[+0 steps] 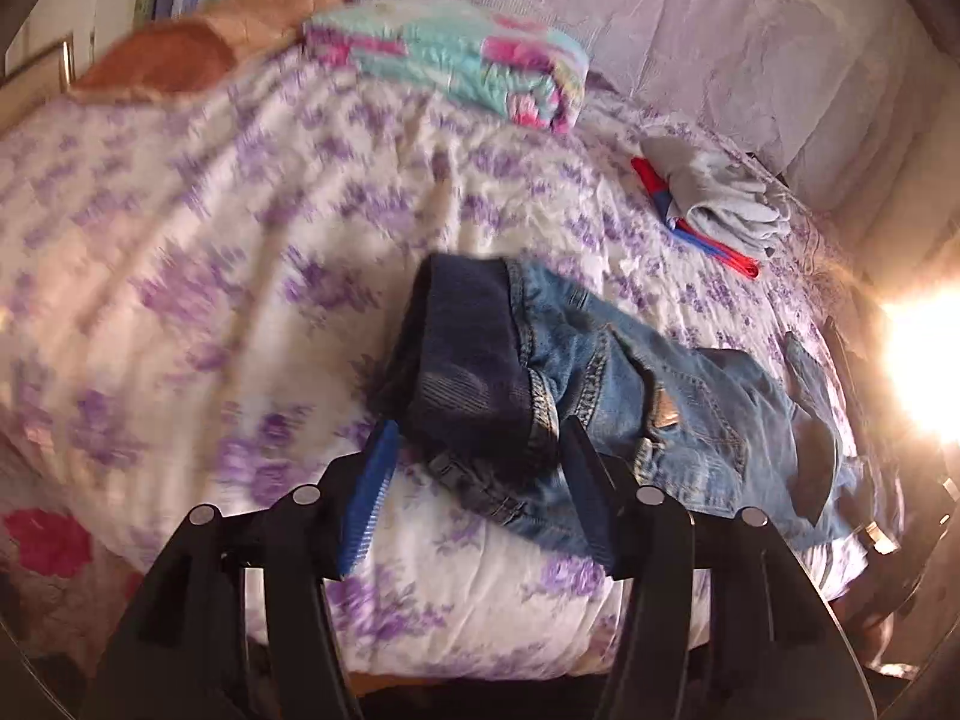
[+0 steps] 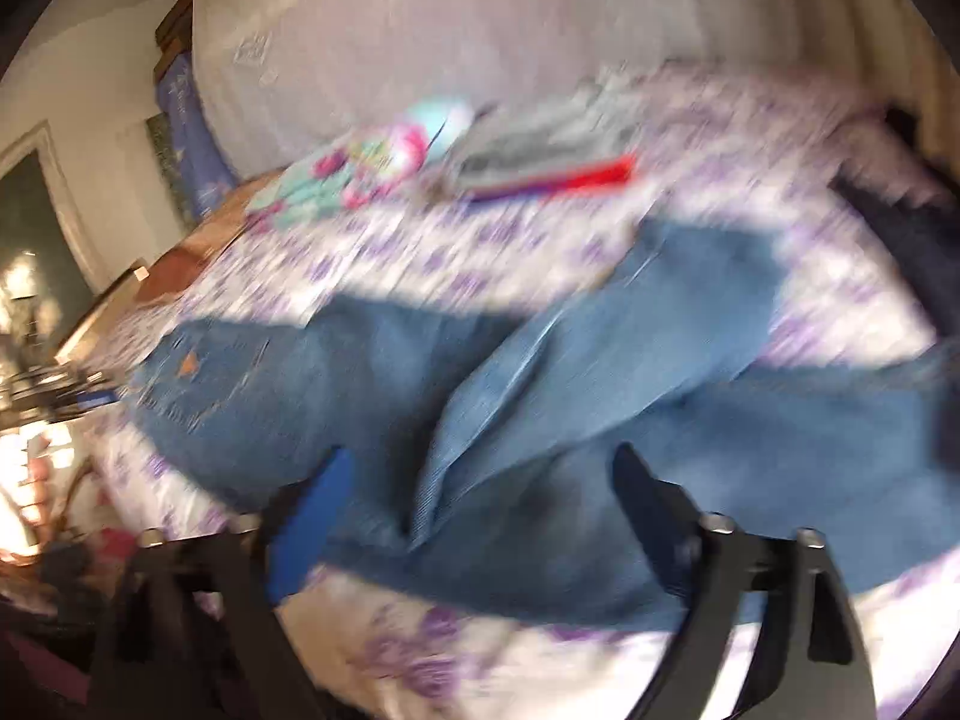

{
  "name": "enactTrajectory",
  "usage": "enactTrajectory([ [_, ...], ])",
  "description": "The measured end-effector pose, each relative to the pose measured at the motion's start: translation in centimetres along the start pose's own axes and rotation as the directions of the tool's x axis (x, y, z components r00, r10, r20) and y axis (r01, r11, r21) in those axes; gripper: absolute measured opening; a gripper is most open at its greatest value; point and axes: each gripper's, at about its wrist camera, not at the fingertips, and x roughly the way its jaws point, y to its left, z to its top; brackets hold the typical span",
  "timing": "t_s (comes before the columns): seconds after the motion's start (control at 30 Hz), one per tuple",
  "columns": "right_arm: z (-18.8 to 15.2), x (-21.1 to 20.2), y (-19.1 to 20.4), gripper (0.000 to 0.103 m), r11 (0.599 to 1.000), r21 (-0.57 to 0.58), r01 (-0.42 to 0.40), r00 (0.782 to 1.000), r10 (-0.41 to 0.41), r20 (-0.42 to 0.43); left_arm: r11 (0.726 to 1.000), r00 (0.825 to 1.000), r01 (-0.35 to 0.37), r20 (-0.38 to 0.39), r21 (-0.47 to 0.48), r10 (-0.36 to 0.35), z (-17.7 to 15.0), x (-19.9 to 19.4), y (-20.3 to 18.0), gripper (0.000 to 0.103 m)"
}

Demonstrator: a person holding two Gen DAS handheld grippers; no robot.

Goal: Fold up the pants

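Observation:
Blue denim jeans (image 1: 678,396) lie on a bed with a white and purple floral sheet (image 1: 210,276). Their dark navy ribbed waistband (image 1: 468,354) lies nearest my left gripper (image 1: 480,438), which is open with the waistband end between its fingertips. In the blurred right wrist view the jeans (image 2: 540,396) stretch across the bed, legs toward the right. My right gripper (image 2: 480,462) is open over the leg fabric, not closed on it.
A folded turquoise and pink quilt (image 1: 462,66) lies at the back. A folded grey garment on red and blue cloth (image 1: 714,204) sits to the right. A lilac headboard cover (image 1: 690,18) is behind. Bright glare (image 1: 924,366) is at the right edge.

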Motion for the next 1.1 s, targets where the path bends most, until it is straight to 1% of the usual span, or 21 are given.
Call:
enactTrajectory([
  [0.1,3.1,-2.3,-0.4,0.100,0.993,-0.043,0.106,0.990,-0.102,0.103,0.996,0.998,0.004,0.069,0.090,-0.011,0.3,-3.2,-2.3,0.057],
  [0.17,6.1,-0.4,0.1,0.100,0.988,-0.083,0.131,0.991,-0.128,0.043,0.987,0.995,0.048,0.074,0.152,-0.060,0.5,-3.4,-5.3,0.068],
  [0.23,8.1,2.7,0.7,0.100,0.977,-0.116,0.178,0.983,-0.181,-0.017,0.968,0.992,0.111,0.037,0.227,-0.123,0.3,-1.7,-9.1,0.071],
  [0.27,8.8,4.6,1.0,0.100,0.967,-0.131,0.220,0.972,-0.229,-0.055,0.959,0.991,0.131,0.006,0.251,-0.137,0.0,-0.4,-10.8,0.071],
  [0.33,9.2,9.9,0.9,0.099,0.927,-0.193,0.321,0.920,-0.354,-0.167,0.929,0.979,0.202,-0.084,0.310,-0.185,-1.2,3.0,-14.4,0.071],
  [0.37,8.6,11.8,0.4,0.078,0.912,-0.219,0.348,0.893,-0.393,-0.220,0.921,0.977,0.209,-0.118,0.328,-0.179,-1.6,4.6,-15.4,0.071],
  [0.4,7.5,13.5,-0.6,0.025,0.907,-0.229,0.354,0.866,-0.410,-0.286,0.915,0.974,0.212,-0.156,0.344,-0.167,-2.4,6.2,-16.4,0.071],
  [0.43,6.6,14.1,-1.8,0.021,0.921,-0.201,0.335,0.863,-0.385,-0.328,0.912,0.970,0.207,-0.197,0.353,-0.144,-3.2,8.0,-17.0,0.071],
  [0.47,6.1,12.9,-3.0,0.016,0.944,-0.146,0.294,0.899,-0.326,-0.294,0.913,0.972,0.184,-0.205,0.363,-0.114,-3.8,9.1,-17.3,0.071],
  [0.5,5.8,10.9,-3.7,0.012,0.951,-0.118,0.287,0.922,-0.308,-0.236,0.909,0.976,0.167,-0.196,0.383,-0.097,-4.3,9.7,-17.4,0.071],
  [0.6,4.1,2.6,-5.7,0.010,0.946,0.000,0.325,0.946,-0.325,-0.012,0.898,0.973,0.201,-0.184,0.391,-0.138,-4.7,9.6,-16.7,0.075],
  [0.63,2.7,-0.6,-6.3,0.010,0.941,0.069,0.331,0.939,-0.335,0.078,0.899,0.969,0.217,-0.193,0.381,-0.152,-4.5,9.8,-16.5,0.075],
  [0.67,0.8,-2.9,-7.3,0.010,0.932,0.154,0.329,0.930,-0.349,0.120,0.900,0.965,0.234,-0.203,0.367,-0.168,-4.3,10.0,-16.3,0.075],
  [0.7,-1.0,-4.0,-8.8,0.015,0.924,0.251,0.289,0.936,-0.328,0.129,0.901,0.960,0.248,-0.211,0.356,-0.181,-4.2,10.0,-16.1,0.075],
  [0.73,-2.6,-4.0,-9.9,0.021,0.909,0.318,0.270,0.943,-0.317,0.106,0.900,0.959,0.253,-0.214,0.355,-0.185,-4.3,10.1,-16.2,0.075],
  [0.8,-5.9,-2.6,-11.7,0.021,0.878,0.397,0.268,0.957,-0.290,-0.006,0.895,0.961,0.247,-0.213,0.372,-0.177,-4.6,10.0,-16.5,0.075],
  [0.87,-7.0,-2.9,-11.6,0.025,0.880,0.390,0.272,0.956,-0.295,0.000,0.889,0.963,0.239,-0.212,0.391,-0.166,-4.9,9.8,-16.8,0.076],
  [0.9,-6.9,-3.7,-11.2,0.046,0.878,0.374,0.298,0.944,-0.329,0.020,0.887,0.963,0.238,-0.213,0.396,-0.163,-4.9,9.9,-17.0,0.076],
  [0.97,-6.1,-5.0,-11.4,0.078,0.873,0.370,0.318,0.929,-0.365,0.063,0.885,0.962,0.242,-0.217,0.398,-0.165,-4.9,9.8,-16.9,0.076],
  [1.03,-5.2,-5.9,-12.2,0.080,0.870,0.384,0.308,0.927,-0.365,0.082,0.889,0.961,0.245,-0.219,0.387,-0.169,-4.6,9.6,-16.6,0.076],
  [1.1,-4.3,-5.5,-14.1,0.080,0.855,0.426,0.296,0.936,-0.348,0.047,0.896,0.957,0.260,-0.222,0.361,-0.189,-4.4,9.4,-15.9,0.076],
])
